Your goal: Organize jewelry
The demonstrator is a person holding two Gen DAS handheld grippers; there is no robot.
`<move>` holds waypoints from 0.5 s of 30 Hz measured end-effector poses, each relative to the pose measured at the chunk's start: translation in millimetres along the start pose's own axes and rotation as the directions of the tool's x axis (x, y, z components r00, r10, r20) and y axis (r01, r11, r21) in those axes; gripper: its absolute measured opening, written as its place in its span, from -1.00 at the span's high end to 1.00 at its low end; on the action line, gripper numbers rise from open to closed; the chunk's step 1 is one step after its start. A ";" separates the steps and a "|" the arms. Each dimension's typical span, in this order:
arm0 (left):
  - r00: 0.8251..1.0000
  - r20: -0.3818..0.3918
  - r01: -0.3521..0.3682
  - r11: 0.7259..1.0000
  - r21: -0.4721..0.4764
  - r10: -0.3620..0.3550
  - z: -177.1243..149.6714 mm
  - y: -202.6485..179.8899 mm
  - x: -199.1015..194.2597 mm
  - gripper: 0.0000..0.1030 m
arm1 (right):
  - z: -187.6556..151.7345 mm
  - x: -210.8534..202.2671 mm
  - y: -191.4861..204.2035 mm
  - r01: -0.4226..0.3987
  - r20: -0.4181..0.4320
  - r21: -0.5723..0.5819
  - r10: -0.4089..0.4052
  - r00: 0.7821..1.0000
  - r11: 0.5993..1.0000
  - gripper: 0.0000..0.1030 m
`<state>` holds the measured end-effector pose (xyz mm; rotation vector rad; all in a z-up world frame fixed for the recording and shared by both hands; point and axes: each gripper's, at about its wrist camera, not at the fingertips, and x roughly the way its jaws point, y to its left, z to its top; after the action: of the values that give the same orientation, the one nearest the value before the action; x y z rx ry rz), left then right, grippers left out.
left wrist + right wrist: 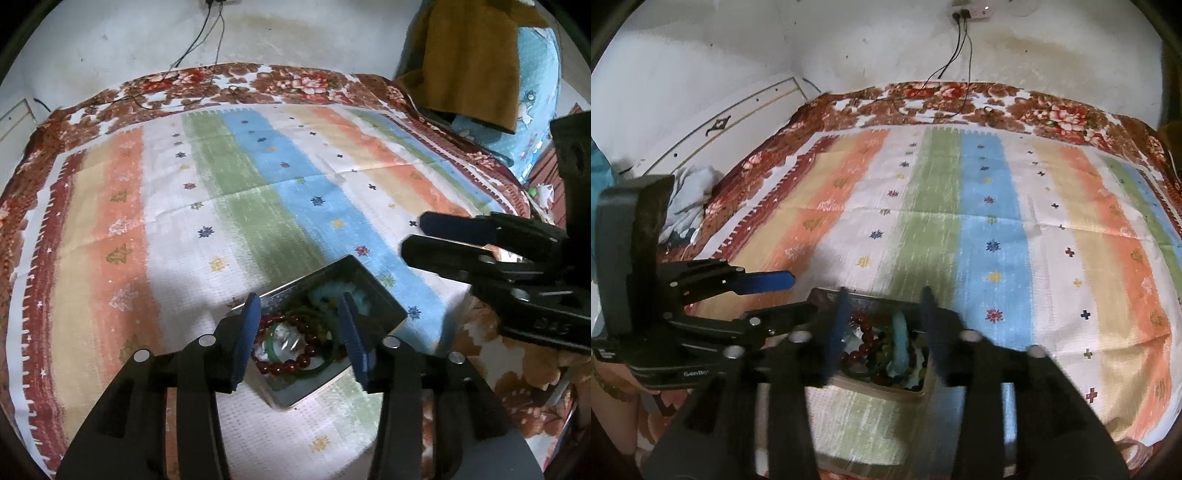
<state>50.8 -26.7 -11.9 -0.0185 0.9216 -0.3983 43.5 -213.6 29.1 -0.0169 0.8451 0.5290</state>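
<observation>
The shallow rectangular metal tin (pixel 384 295), heaped with jewelry, is sitting on the striped, star-printed cloth (pixel 236 192) covering the bed, near the cloth's front edge, and it is lying directly ahead of and below the left gripper (pixel 301 336), whose jaws are standing released and empty above its contents. Between those jaws a dark red beaded bracelet (pixel 284 365) is curling around a green bangle (pixel 275 341), with a pale turquoise piece (pixel 328 291) lying further back in the tin. The tin's long axis is running diagonally away to the right in the left wrist view. The right gripper (pixel 882 325) is also hovering over the tin with jaws parted and holding nothing; its view is blurred, so I cannot tell which is lower. Judging by framing, the left one seems better lined up on the red bracelet. Beyond the tin, the cloth is offering wide room for laying pieces out.
</observation>
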 end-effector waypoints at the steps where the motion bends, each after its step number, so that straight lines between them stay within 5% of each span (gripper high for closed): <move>1: 1.000 -0.002 -0.003 1.000 -0.003 0.003 -0.2 0.9 0.5 0.11 | -1.9 -0.9 -2.1 0.007 -0.001 0.004 -0.007 1.000 1.000 -0.05; 7: 1.000 0.003 -0.011 1.000 -0.004 0.011 -4.6 1.1 -1.7 -0.15 | -9.2 -6.3 -10.2 0.019 0.008 0.020 -0.019 1.000 1.000 -0.39; 15: 0.999 0.014 -0.043 0.999 0.005 0.043 -16.4 -3.6 -2.4 -0.68 | -21.7 -18.5 -13.1 0.007 0.045 0.022 -0.008 0.999 1.000 -0.56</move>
<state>35.5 -26.7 -19.4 0.0039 0.9056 -0.3603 24.0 -237.9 25.3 0.0118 0.8062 0.5110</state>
